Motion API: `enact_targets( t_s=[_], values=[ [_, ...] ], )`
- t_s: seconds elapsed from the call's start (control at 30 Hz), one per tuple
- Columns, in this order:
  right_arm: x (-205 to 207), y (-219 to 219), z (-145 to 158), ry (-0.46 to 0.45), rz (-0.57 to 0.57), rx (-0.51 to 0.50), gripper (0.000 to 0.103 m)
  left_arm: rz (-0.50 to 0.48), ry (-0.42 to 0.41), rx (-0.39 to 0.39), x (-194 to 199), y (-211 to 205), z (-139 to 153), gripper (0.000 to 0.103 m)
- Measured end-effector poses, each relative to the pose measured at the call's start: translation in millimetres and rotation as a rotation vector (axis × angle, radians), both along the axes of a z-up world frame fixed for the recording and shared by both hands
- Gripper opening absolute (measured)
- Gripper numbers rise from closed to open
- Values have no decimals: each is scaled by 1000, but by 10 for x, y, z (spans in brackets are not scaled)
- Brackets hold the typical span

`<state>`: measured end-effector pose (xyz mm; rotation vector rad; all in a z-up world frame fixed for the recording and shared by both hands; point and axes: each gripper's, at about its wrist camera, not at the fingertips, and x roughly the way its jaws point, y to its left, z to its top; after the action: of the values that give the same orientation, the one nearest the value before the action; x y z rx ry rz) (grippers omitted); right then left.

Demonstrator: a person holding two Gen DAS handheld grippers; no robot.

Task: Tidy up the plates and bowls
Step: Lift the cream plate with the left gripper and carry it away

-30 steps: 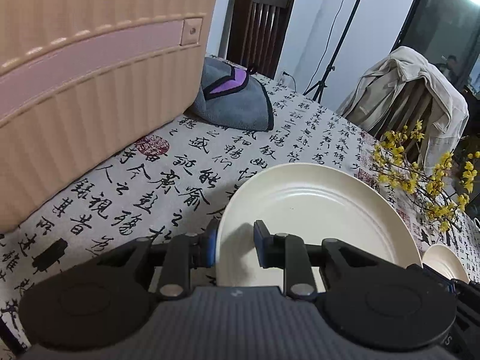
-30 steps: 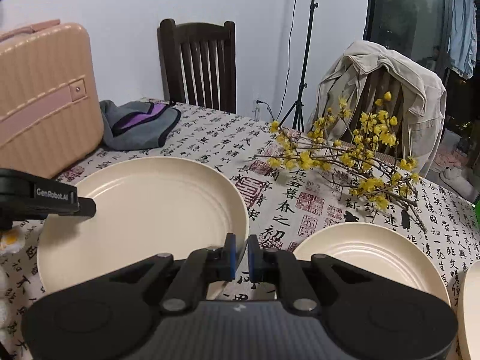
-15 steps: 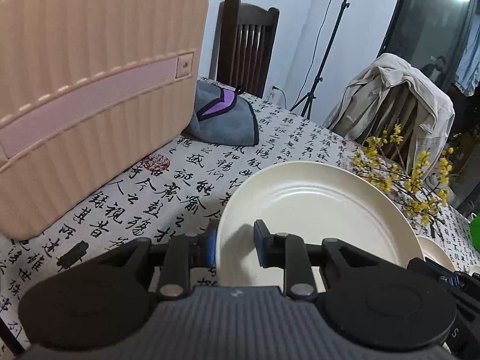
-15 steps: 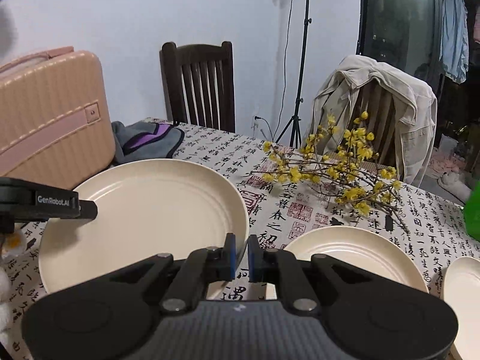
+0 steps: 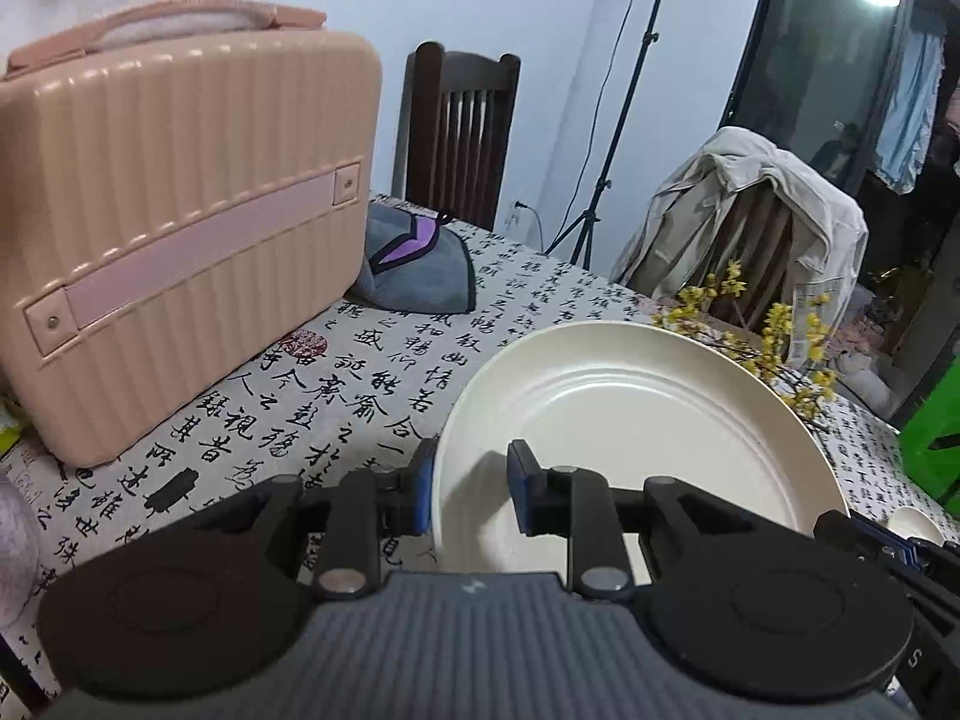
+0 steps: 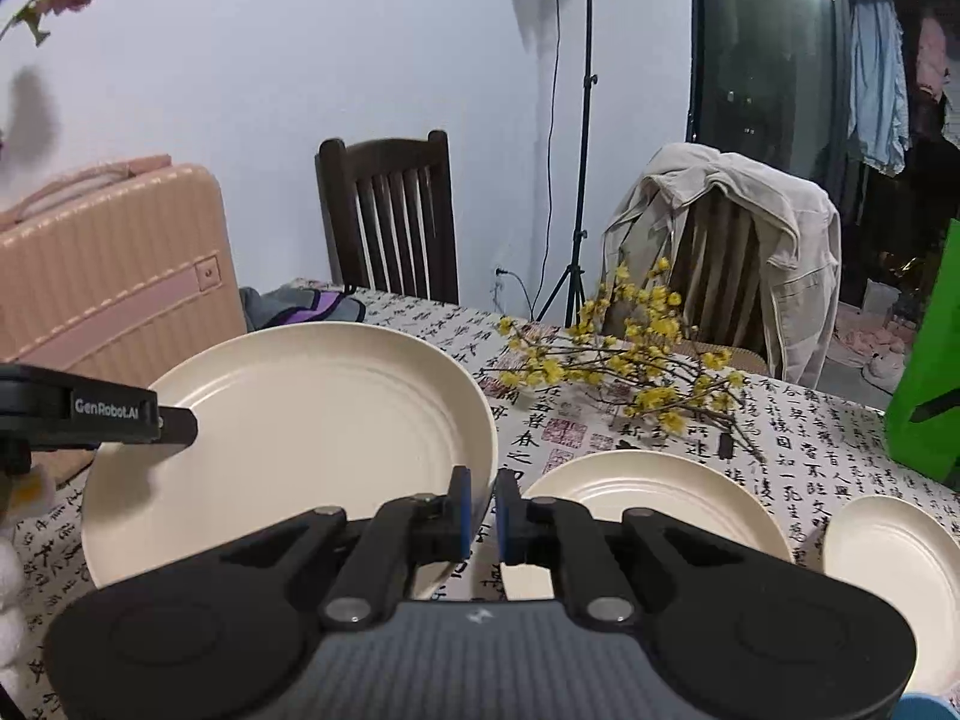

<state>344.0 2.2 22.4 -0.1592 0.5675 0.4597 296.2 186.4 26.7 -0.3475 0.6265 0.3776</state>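
Observation:
A large cream plate (image 5: 636, 438) is held up above the table, tilted, by both grippers. My left gripper (image 5: 469, 495) is shut on its near-left rim; it shows at the left in the right wrist view (image 6: 174, 426). My right gripper (image 6: 482, 516) is shut on the right rim of the same plate (image 6: 300, 438). A medium cream plate (image 6: 654, 504) lies on the tablecloth to the right. A smaller cream plate (image 6: 894, 558) lies at the far right, and its edge shows in the left wrist view (image 5: 912, 525).
A pink ribbed suitcase (image 5: 174, 240) stands at the left. A grey and purple cloth (image 5: 414, 270) lies behind it. Yellow flower branches (image 6: 636, 366) lie across the table. A green box (image 6: 930, 360) stands at the right. Chairs and a light stand are behind the table.
Both grippers have lifted the large plate upward; the table and suitcase now sit lower in both views. The grip on the plate has not changed.

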Motion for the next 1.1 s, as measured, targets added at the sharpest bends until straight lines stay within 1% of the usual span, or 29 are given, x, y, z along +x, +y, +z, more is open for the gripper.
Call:
enact_targets(
  t_s=[0.47, 1.1],
  values=[
    [-462, -349, 216, -54, -23, 37, 8, -33, -56, 4, -447, -293, 209, 25],
    [-1074, -884, 311, -95, -76, 73, 8, -102, -103, 6, -970, -772, 342, 25]
  ],
)
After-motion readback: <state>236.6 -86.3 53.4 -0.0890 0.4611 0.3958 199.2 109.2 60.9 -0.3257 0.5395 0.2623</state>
